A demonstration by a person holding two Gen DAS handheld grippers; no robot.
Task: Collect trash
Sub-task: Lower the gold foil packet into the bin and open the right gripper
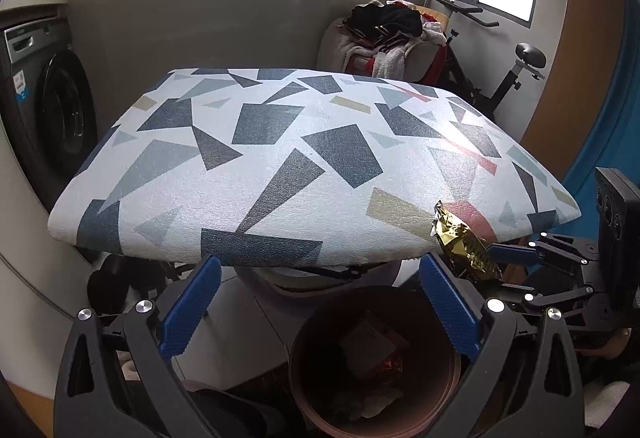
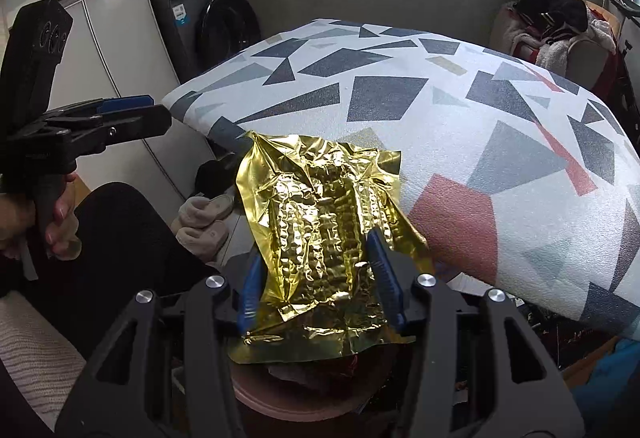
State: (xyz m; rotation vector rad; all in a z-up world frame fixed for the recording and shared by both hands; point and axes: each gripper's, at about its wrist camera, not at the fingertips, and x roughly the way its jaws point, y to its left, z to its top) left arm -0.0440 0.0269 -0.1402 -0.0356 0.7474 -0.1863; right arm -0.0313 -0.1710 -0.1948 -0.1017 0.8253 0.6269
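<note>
My right gripper (image 2: 320, 262) is shut on a crumpled gold foil wrapper (image 2: 320, 222) and holds it in the air just above a round brown trash bin (image 2: 280, 404). In the left wrist view the wrapper (image 1: 464, 246) hangs from the right gripper (image 1: 494, 252) at the table's near right corner. My left gripper (image 1: 320, 282) is open and empty, above the bin (image 1: 372, 358), which holds several scraps of trash. The patterned table top (image 1: 280, 157) lies ahead of both grippers.
A washing machine (image 1: 52, 109) stands at the left. An exercise bike (image 1: 500, 77) and a chair piled with clothes (image 1: 384, 33) stand behind the table. Slippers (image 2: 208, 217) lie on the floor beside my leg (image 2: 120, 238).
</note>
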